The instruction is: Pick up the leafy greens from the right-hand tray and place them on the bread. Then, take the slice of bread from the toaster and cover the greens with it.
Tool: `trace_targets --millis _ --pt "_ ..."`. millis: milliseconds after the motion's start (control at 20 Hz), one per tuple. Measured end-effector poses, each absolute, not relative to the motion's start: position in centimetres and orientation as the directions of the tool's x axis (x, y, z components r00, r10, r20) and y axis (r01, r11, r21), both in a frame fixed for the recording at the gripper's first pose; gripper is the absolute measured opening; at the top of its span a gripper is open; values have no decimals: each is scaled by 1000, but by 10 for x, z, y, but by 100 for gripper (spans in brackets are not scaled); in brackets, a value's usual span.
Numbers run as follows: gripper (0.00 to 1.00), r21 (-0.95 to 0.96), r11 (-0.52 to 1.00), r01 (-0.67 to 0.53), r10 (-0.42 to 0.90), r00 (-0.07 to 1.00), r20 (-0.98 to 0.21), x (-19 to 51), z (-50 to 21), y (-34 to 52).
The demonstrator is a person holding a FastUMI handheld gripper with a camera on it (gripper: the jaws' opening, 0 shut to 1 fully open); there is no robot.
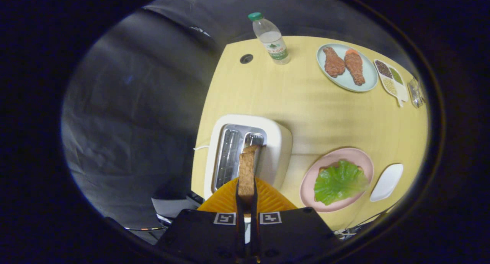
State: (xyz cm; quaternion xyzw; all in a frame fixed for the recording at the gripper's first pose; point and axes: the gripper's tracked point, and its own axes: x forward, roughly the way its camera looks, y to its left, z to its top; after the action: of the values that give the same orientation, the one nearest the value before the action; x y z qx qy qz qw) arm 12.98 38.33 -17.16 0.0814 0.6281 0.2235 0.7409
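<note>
The fingers (247, 197) are clenched on the slice of bread (247, 171), one pressing each flat face. The slice stands edge-on between them, its long axis running straight ahead along the fingers, its far end just over the toaster (245, 153), above the right-hand slot. It looks lifted clear, or nearly so.

The goal lies to the right of the fingers and at about the same nearness: the leafy greens (338, 181) spread flat on the pink plate (312, 180) on the desk (306, 103), covering whatever bread lies beneath. The slice must likely travel right and turn from upright to flat. A white tray (387, 181) sits just beyond the plate's right side.
</note>
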Motion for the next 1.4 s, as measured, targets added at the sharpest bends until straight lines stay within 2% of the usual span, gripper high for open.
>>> trace_targets --millis 450,700,1200,1400 --pt "8 615 779 -119 627 138 -767 127 -89 326" --pt "8 681 721 -128 692 176 -700 129 -69 279" --pt "8 684 691 -235 723 249 -645 137 -153 206" --pt "8 726 656 -206 755 192 -627 124 -199 202"
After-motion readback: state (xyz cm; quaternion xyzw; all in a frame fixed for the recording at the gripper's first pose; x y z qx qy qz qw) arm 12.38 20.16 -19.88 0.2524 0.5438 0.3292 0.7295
